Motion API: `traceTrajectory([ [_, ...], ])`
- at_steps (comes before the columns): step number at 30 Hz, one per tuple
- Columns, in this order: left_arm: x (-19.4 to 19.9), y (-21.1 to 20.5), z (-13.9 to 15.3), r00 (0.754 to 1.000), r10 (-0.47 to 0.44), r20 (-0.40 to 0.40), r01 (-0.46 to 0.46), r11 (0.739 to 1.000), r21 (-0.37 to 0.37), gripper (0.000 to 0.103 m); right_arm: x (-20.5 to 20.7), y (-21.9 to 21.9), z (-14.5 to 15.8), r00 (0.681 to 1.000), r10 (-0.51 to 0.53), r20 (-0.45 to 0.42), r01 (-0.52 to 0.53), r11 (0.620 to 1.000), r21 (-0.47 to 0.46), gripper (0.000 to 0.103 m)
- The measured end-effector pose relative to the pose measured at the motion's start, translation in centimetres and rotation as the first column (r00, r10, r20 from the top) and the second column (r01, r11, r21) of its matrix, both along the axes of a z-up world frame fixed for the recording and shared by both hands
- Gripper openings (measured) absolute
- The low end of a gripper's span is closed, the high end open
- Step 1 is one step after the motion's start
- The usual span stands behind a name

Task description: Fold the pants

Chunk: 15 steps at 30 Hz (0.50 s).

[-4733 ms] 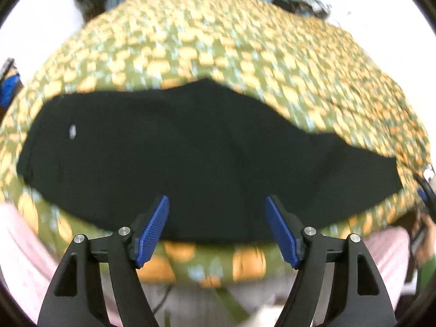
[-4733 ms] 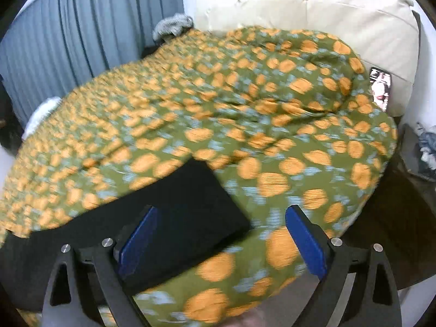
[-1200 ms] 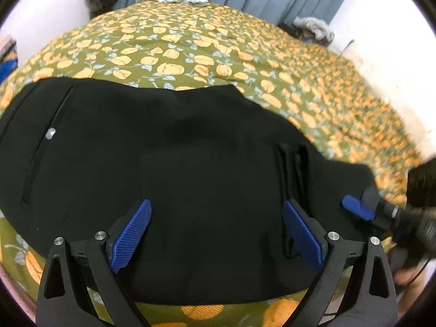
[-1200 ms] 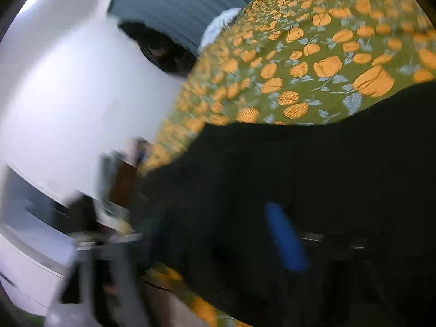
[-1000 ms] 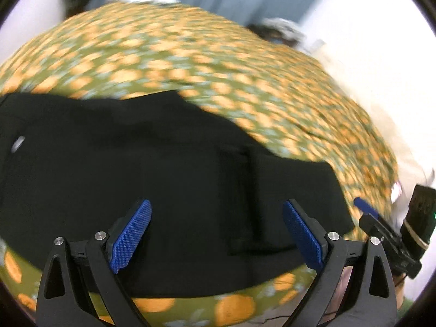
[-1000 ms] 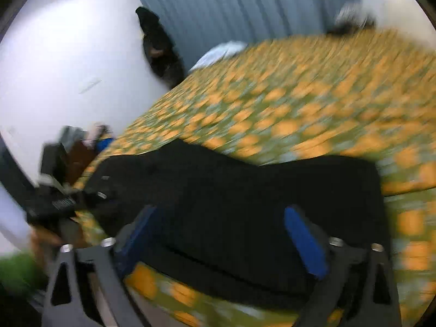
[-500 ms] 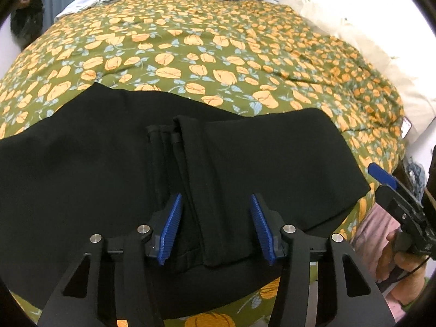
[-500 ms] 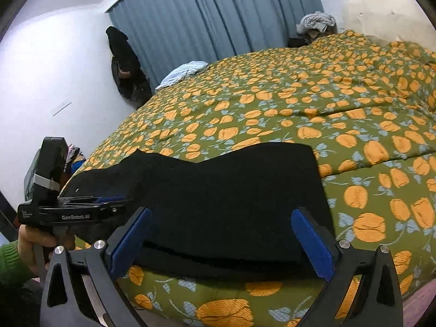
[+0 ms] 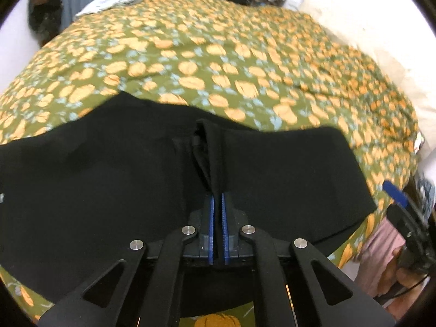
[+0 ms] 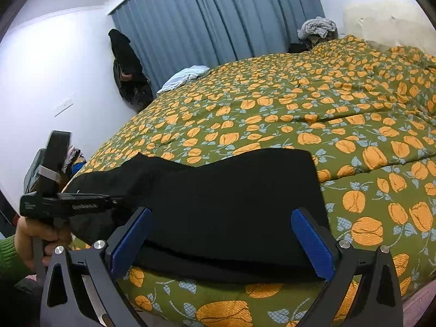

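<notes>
Black pants (image 9: pixel 109 177) lie flat across the near edge of a bed with a green, orange-flowered cover (image 9: pixel 218 54). My left gripper (image 9: pixel 217 194) points down at their middle. Its jaws are closing right down on a raised ridge of the black fabric, blue pads pressing it from both sides. In the right wrist view the pants (image 10: pixel 231 185) run leftward from a squared end, and the left gripper (image 10: pixel 120 199) bites them at the far left. My right gripper (image 10: pixel 220 215) hovers open over the near edge of that end, with the cloth below its wide-apart pads.
A hand with a green sleeve (image 10: pixel 8 248) holds the left tool. Blue-grey curtains (image 10: pixel 218 21) hang behind the bed. A dark coat (image 10: pixel 128 73) hangs on the white wall. A white cloth (image 10: pixel 185 77) and a grey heap (image 10: pixel 317 28) lie at the far side.
The left jaws went from wide open to shut, pinching up a ridge in the middle of the pants. The right gripper swung round to face the pants' end and stayed open.
</notes>
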<state>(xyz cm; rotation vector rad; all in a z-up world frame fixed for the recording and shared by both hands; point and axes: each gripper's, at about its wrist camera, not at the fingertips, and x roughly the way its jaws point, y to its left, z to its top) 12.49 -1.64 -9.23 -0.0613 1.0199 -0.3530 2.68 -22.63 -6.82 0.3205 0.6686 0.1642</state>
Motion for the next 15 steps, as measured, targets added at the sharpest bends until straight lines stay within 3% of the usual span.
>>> traceTrajectory([
  [9, 0.3, 0.5, -2.9, 0.999, 0.018, -0.04, -0.015, 0.998, 0.067, 0.004, 0.6, 0.0, -0.2, 1.0, 0.008, -0.003, -0.008, 1.0, -0.019, 0.102],
  [11, 0.2, 0.3, -3.0, 0.999, 0.014, -0.034, -0.012, 0.997, 0.076, 0.005, 1.6, 0.4, -1.6, 0.996, 0.052, -0.07, -0.051, 0.999, 0.008, 0.102],
  [13, 0.2, 0.3, -3.0, 0.999, 0.01, -0.036, -0.007, 0.997, 0.075, 0.006, 3.1, 0.5, -4.6, 0.973, 0.083, -0.213, -0.071, 0.995, 0.063, 0.102],
  [15, 0.2, 0.4, -3.0, 0.999, 0.01, -0.039, -0.008, 0.998, 0.07, 0.01, 3.5, 0.7, -5.9, 0.962, 0.09, -0.259, -0.079, 0.995, 0.054, 0.102],
])
